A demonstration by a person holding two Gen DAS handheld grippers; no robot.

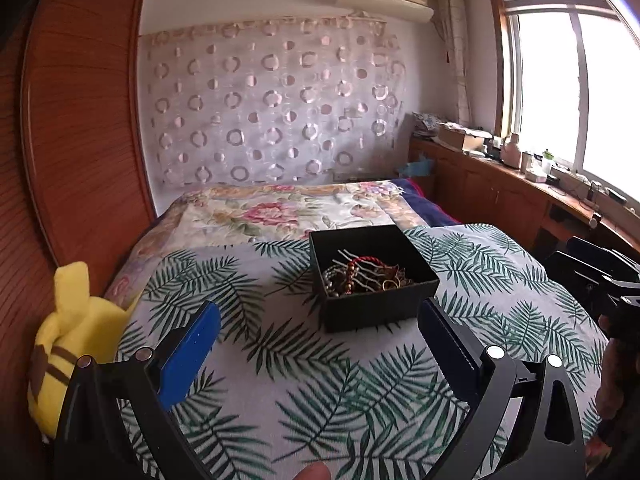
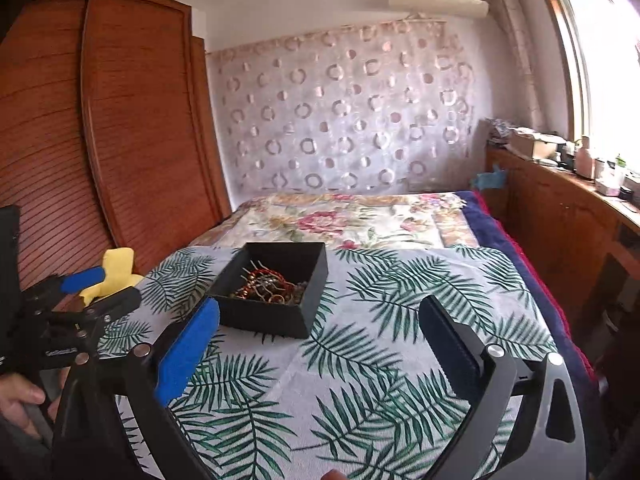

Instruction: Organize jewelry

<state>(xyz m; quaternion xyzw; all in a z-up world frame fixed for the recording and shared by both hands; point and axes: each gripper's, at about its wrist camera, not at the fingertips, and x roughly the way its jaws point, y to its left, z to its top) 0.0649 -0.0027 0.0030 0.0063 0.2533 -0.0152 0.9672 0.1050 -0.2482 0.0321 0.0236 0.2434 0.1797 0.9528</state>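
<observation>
Bed (image 1: pixel 280 216): fills the room's middle, a flowered quilt at the far end and a leaf-print cloth (image 1: pixel 360 392) over the near end; wardrobe doors on one side, a window and a cluttered wooden counter (image 1: pixel 500 168) on the other.
Leaf-print cloth: flat and mostly bare around the box, so there is open room on every side of it; the bed's edge falls away toward the counter.
Plush toy (image 1: pixel 72 336): yellow, at the cloth's wardrobe-side edge, well apart from the box.
Black box (image 1: pixel 372 276): open-topped, upright on the cloth, one corner turned toward the grippers.
Jewelry (image 1: pixel 366 276): a tangled heap inside the box, beads, a red cord bracelet, rings and a pronged hair comb; nothing of it lies on the cloth.
Left gripper (image 1: pixel 320 328): jaws spread wide with nothing between them, held above the cloth; the box lies straight ahead and slightly right, its near wall just past the fingertips.
Right gripper (image 2: pixel 320 320): also spread wide and empty; the box lies ahead and to its left, close to the left fingertip.
Nearer hand: a judgement only, but the left looks better lined up on the box.
Next move, as I judge it: reach forward and down over the near wall; the tangle may lift as a clump.
</observation>
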